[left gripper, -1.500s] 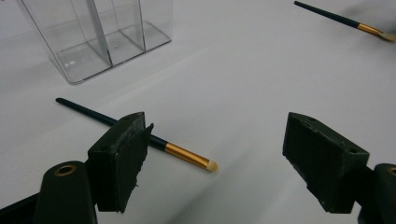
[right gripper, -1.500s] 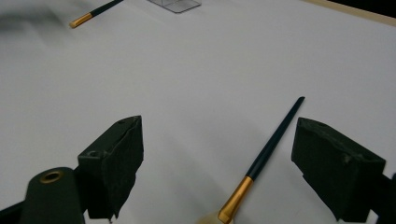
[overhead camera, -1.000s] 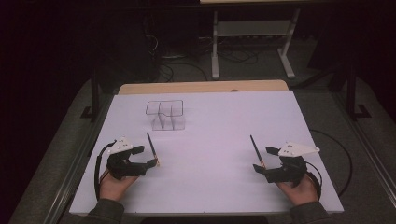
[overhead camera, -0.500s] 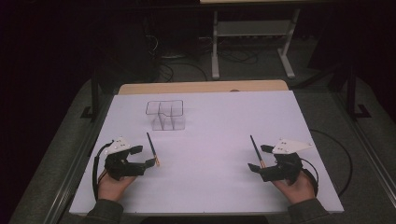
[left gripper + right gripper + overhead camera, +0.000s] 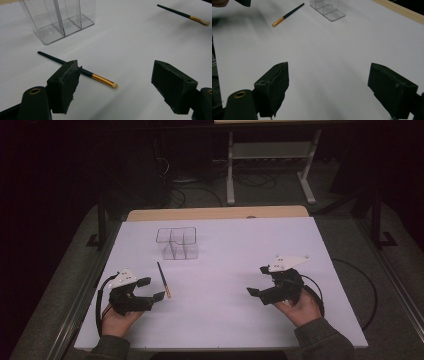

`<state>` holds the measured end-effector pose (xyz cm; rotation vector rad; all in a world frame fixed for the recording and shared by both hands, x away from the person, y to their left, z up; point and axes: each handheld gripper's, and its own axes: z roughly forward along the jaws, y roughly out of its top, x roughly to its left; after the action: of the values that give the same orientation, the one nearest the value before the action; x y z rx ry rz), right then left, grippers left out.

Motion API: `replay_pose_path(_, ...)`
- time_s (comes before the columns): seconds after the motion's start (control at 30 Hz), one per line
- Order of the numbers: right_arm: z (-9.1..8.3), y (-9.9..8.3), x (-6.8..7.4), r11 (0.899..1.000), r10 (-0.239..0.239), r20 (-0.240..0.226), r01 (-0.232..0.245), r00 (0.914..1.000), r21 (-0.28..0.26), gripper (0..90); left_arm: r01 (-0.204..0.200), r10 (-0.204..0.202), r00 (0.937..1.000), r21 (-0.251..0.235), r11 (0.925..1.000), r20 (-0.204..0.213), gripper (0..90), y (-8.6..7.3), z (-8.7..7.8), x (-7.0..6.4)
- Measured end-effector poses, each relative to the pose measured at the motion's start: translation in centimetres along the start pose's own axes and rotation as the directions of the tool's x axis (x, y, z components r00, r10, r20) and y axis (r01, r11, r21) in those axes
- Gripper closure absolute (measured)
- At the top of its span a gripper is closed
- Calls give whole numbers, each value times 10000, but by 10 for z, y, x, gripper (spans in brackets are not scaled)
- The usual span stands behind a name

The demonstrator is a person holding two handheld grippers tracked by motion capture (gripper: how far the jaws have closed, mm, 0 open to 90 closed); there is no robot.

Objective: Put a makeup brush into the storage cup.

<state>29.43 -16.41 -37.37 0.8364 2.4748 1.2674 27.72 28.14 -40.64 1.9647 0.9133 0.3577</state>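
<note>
**Spotter:** Start at the left. What's the step?

**Operator:** Approach, before any pickup, as I read it. My left gripper (image 5: pixel 152 288) sits low over the white table top (image 5: pixel 225 320), jaws spread wide, nothing between them. The near brush (image 5: pixel 163 279) lies flat just beyond its tips. It has a dark handle, a gold ferrule and a pale tip, and the tip end points back toward me. In the left gripper view the left jaw covers part of the handle, so the left gripper (image 5: pixel 117 66) is off to one side, not centred on the brush.

**Spotter:** Next move there?

**Operator:** My guess: shift until the handle runs between the jaws, drop, then close on the dark part above the ferrule. It's thin and lies flat, so the jaws need to get right down to the surface.

**Spotter:** Further right?

**Operator:** The clear organizer (image 5: pixel 179 245) stands upright past the brush toward the far edge. Its compartments are empty and it's well apart from both grippers. It's likely where the brush goes. The left gripper view has a second brush (image 5: pixel 185 15) flat on the table, far off to the right.

**Spotter:** And the right hand?

**Operator:** The right gripper (image 5: pixel 257 280) is near the table's right side, jaws spread and empty. In its own view the right gripper (image 5: pixel 329 68) has bare table between the jaws.

**Spotter:** Any markings?

**Operator:** I can't read any brand, label or print on the brushes, the organizer or the grippers.
</note>
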Motion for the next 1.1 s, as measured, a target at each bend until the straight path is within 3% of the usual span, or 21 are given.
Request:
replay_pose_path(0.1, 10, 17, 3, 9997, -222, -264, 224, 9994, 79, 161, 9, -9, 10000, -21, 10000, 43, 212, 0, -3, -1)
replay_pose_path(0.3, 21, 34, 6, 9997, -211, -571, 218, 9981, 116, 161, -17, 17, 10000, -71, 10000, 81, 212, -1, -5, -3)
replay_pose_path(0.57, 48, 60, 13, 9987, -230, -973, 272, 9950, 428, 149, -467, 465, 9986, 63, 9989, 263, 207, -1, -7, -6)
replay_pose_path(0.77, 69, 81, 18, 9984, -270, -1314, 333, 9910, 466, 155, -424, 423, 9987, 40, 9991, 283, 207, -2, -9, -7)
replay_pose_path(1.1, 90, 99, 22, 9975, -304, -1428, 390, 9893, 582, 164, -304, 305, 9991, -35, 9995, 279, 207, -3, -12, -5)
